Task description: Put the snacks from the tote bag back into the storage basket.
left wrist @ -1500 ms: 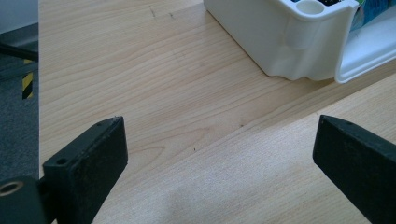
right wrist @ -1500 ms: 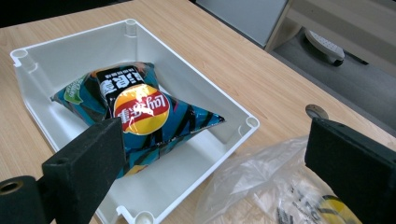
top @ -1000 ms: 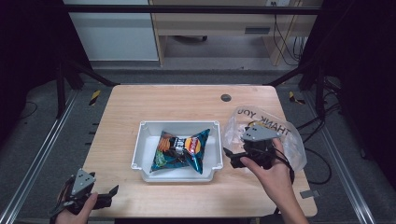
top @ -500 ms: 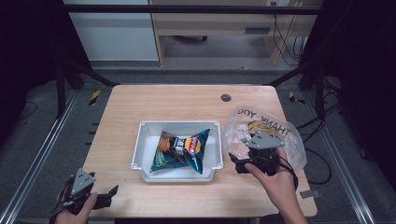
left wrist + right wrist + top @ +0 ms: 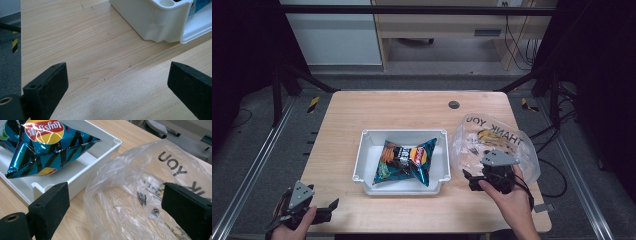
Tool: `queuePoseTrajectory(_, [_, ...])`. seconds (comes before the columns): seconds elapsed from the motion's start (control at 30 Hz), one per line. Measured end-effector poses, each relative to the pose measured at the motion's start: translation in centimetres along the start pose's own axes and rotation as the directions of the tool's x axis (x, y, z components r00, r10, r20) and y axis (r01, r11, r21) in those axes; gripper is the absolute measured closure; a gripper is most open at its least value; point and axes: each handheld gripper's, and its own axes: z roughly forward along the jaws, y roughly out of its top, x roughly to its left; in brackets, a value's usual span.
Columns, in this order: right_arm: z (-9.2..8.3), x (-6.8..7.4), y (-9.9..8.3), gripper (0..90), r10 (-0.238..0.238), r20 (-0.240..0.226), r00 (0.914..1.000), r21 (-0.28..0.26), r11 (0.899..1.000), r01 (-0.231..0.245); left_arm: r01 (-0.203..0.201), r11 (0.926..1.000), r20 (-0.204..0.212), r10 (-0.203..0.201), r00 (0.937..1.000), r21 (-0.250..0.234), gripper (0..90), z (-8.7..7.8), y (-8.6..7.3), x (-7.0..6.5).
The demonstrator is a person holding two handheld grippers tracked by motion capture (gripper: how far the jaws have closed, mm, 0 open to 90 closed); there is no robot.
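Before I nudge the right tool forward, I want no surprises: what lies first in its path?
Probably the clear plastic bag: it lies crumpled between and just beyond the right tool's open jaws. Depth is uncertain.

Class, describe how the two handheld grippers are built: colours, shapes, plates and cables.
Both the left gripper and the right gripper are black, each topped by a grey three-cornered plate. In the gripper views their jaws are blocky and matt black, with a round hole at the base. A black cable trails from the right gripper.
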Motion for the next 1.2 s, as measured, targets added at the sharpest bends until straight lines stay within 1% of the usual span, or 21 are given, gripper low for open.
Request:
queuePoseTrajectory(0.07, [0.0,-0.1,-0.4,8.4,-0.004,0.003,1.0000,0.009,1.000,0.004,-0.004,1.0000,0.001,0.004,1.0000,0.002,2.7,0.0,0.0,0.0])
queuePoseTrajectory(0.13, [0.1,-0.1,-0.8,8.3,0.006,0.006,1.0000,0.018,1.000,-0.006,-0.005,1.0000,0.001,0.005,1.0000,0.002,2.7,0.0,0.0,-0.1])
queuePoseTrajectory(0.23, [0.4,-0.2,-1.5,8.3,-0.001,0.005,1.0000,0.038,0.999,0.001,-0.008,1.0000,0.001,0.008,1.0000,0.003,2.7,0.0,0.0,-0.1])
queuePoseTrajectory(0.37, [0.8,-0.3,-2.4,8.3,0.013,0.009,0.9999,0.056,0.998,-0.014,-0.006,1.0000,0.001,0.006,1.0000,0.004,2.7,0.0,0.0,-0.1])
queuePoseTrajectory(0.47, [1.0,-0.3,-3.1,8.3,0.009,0.020,0.9998,0.080,0.997,-0.011,-0.008,1.0000,0.001,0.008,1.0000,0.004,2.7,0.0,0.0,-0.1])
queuePoseTrajectory(0.6, [1.3,-0.3,-3.8,8.3,0.011,0.018,0.9998,0.098,0.995,-0.013,-0.011,0.9999,0.002,0.011,0.9999,0.005,2.7,0.1,0.0,-0.2])
queuePoseTrajectory(0.9, [2.0,-0.1,-5.0,8.3,0.011,-0.002,0.9999,0.130,0.992,-0.010,-0.009,0.9999,0.002,0.009,1.0000,0.007,2.7,0.1,0.0,-0.2])
queuePoseTrajectory(1.03, [2.5,0.2,-5.3,8.4,-0.002,-0.022,0.9998,0.145,0.989,0.005,-0.010,0.9999,0.002,0.010,0.9999,0.007,2.7,0.1,0.0,-0.2])
queuePoseTrajectory(1.2, [2.9,0.7,-5.6,8.5,-0.007,-0.045,0.9990,0.160,0.987,0.014,-0.012,0.9999,0.004,0.012,0.9999,0.011,2.7,0.1,0.0,-0.1])
